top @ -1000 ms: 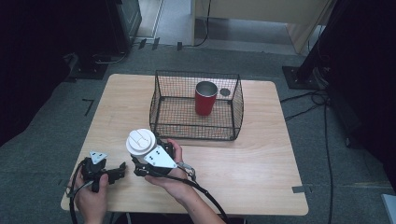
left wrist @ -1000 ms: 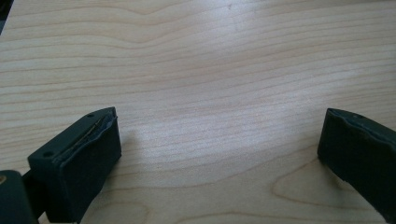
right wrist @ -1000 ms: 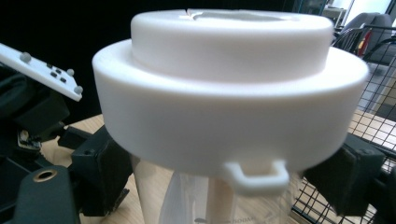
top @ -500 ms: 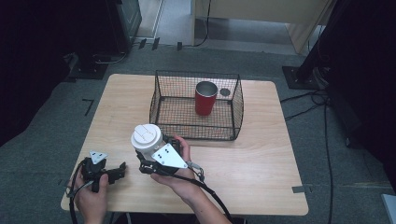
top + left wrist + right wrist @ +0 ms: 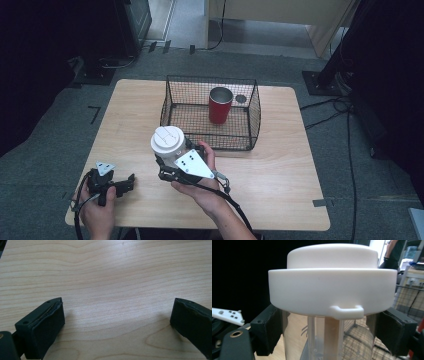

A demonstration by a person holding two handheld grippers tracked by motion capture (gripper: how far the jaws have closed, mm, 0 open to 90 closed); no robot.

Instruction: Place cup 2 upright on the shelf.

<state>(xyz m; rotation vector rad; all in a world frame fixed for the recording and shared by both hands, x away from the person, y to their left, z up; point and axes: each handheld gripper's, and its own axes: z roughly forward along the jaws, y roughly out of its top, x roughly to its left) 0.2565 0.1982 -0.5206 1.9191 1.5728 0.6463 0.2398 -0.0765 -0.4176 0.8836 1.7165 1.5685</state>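
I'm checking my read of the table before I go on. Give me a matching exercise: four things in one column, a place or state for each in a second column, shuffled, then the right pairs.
Things
1. red cup
2. clear cup with white lid
3. left gripper
4. wire basket

Places or states
A. open, low over bare wood at the table's near left
B. standing upright inside the basket
C. clamped between the jaws of the right gripper
D. sitting on the far middle of the table

Pairs: 1-B, 2-C, 3-A, 4-D
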